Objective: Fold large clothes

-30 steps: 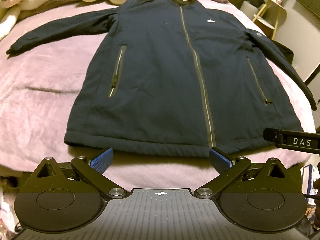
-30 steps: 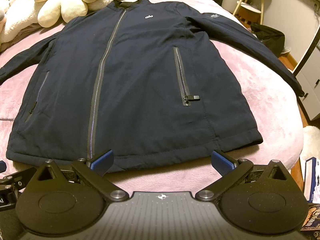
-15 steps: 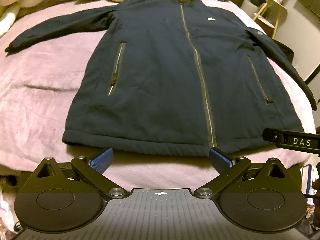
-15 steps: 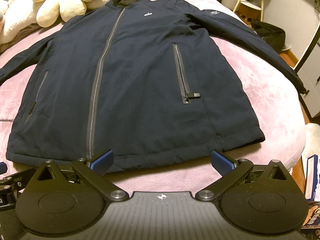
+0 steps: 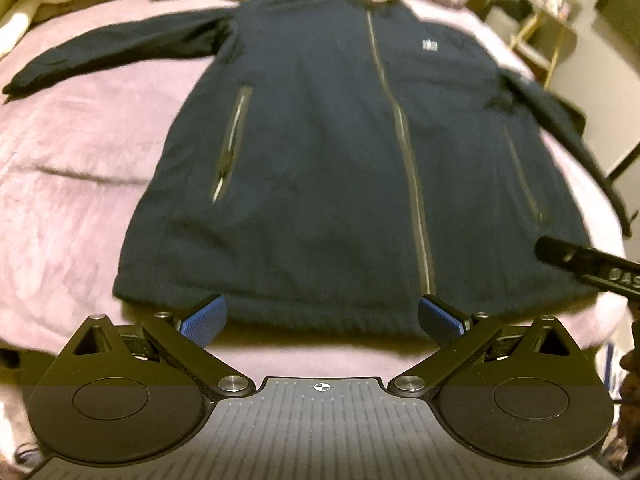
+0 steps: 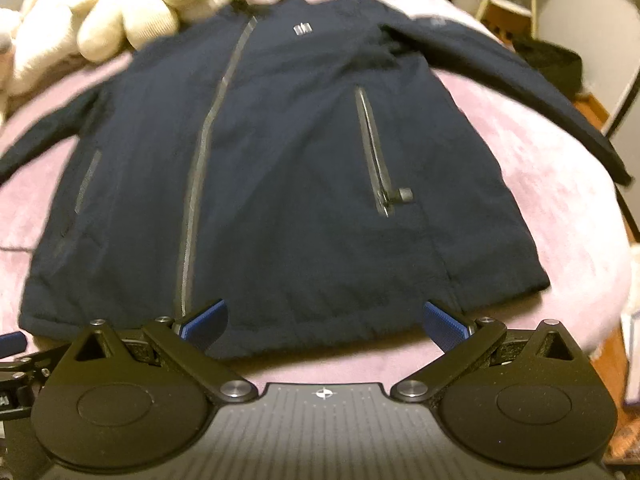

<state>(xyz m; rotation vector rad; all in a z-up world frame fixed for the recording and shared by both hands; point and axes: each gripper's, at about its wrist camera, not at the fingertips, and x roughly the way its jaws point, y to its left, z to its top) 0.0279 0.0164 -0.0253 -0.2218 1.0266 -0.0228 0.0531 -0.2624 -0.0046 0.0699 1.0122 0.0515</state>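
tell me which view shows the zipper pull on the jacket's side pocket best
The right wrist view: the zipper pull sticks out sideways from the pocket zipper's lower end on the jacket, clear despite blur. In the left wrist view that pocket is a faint, blurred line near the edge, with no pull distinguishable.

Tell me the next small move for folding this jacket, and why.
Probably ease both claws forward and down onto the hem. The jacket lies flat and zipped on the pink blanket, sleeves spread. The left claw and the right claw are both open, holding nothing, just short of the hem.
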